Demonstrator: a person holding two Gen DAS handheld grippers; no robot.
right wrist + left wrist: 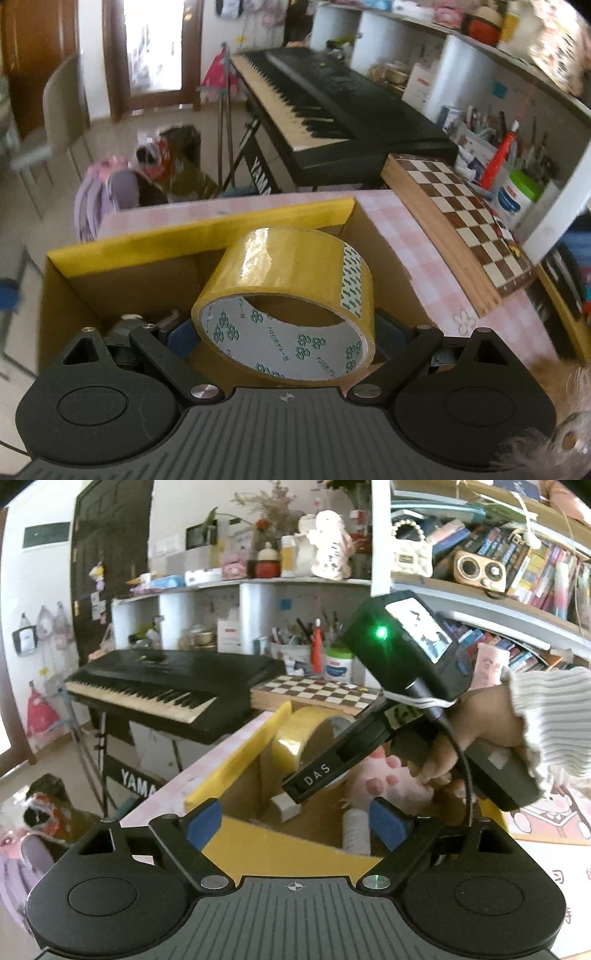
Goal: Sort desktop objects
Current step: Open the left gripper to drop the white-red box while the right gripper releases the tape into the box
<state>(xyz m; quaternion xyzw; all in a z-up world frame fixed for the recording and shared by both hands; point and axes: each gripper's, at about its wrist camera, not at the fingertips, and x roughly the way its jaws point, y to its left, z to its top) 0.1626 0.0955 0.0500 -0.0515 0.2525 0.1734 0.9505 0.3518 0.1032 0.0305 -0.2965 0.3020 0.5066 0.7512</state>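
A roll of yellow tape (291,302) sits between the blue pads of my right gripper (284,336), which is shut on it and holds it over a cardboard box with a yellow rim (199,232). In the left wrist view the same tape (303,738) hangs inside the box (236,757), with the right gripper's body above it. My left gripper (295,821) is open and empty at the box's near edge. Inside the box lie a pink plush toy (388,779) and a white spool (356,830).
The box stands on a pink checked tablecloth (424,251). A wooden chessboard (461,218) lies at the right. A black keyboard (332,110) stands behind the table. Shelves with books and pens (498,565) rise behind.
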